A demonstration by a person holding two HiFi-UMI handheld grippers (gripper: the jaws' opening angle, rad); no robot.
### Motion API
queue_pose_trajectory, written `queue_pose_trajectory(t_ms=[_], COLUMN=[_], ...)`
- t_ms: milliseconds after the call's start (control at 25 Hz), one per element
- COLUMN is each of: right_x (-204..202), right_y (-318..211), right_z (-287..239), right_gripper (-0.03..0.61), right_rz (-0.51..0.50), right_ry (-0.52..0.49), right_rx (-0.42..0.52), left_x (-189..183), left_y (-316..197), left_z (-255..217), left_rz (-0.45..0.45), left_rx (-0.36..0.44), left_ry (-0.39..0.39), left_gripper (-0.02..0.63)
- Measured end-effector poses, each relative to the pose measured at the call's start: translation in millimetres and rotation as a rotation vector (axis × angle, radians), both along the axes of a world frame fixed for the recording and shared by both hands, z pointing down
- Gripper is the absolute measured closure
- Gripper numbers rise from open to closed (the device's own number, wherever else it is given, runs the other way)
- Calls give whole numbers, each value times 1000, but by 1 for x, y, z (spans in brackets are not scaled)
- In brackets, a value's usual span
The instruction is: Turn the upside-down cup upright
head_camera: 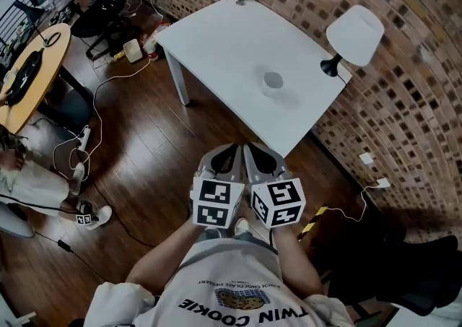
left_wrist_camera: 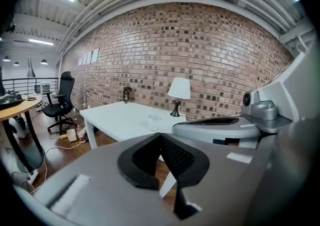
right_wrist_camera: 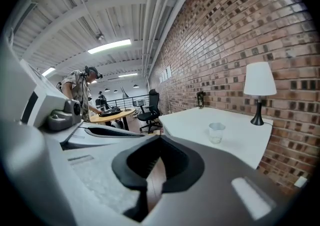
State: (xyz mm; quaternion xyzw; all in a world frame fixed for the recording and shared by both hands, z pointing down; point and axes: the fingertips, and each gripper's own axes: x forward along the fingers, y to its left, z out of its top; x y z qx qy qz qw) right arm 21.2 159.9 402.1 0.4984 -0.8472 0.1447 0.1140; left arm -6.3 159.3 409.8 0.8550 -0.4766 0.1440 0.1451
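A red-brown brick wall [head_camera: 404, 102] borders the dark wooden plank floor [head_camera: 144, 167], and a white rectangular table [head_camera: 224, 51] stands against it. A black-stemmed lamp with a white shade [head_camera: 355, 35] stands at the table's wall-side edge. The grey left gripper [head_camera: 231, 151] and grey right gripper [head_camera: 253, 151] hang side by side above the floor, just short of the table's near corner, each with its jaws closed on nothing. The small clear plastic cup [head_camera: 272, 82] stands on the table near the lamp, well apart from both grippers.

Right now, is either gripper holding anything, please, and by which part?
Nothing is held. The left gripper and right gripper are both shut and empty; the cup stands untouched on the table.
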Motion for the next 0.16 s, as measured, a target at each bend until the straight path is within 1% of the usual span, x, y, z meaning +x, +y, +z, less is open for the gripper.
queue_pose_trajectory(t_ms=[160], right_x=[23], right_y=[6], right_z=[-5], right_gripper=[575], right_rz=[7], right_ry=[13], right_rx=[23], left_x=[22], left_y=[7], left_z=[-3], left_rz=[3], left_rx=[2], left_ry=[-11], left_gripper=[607])
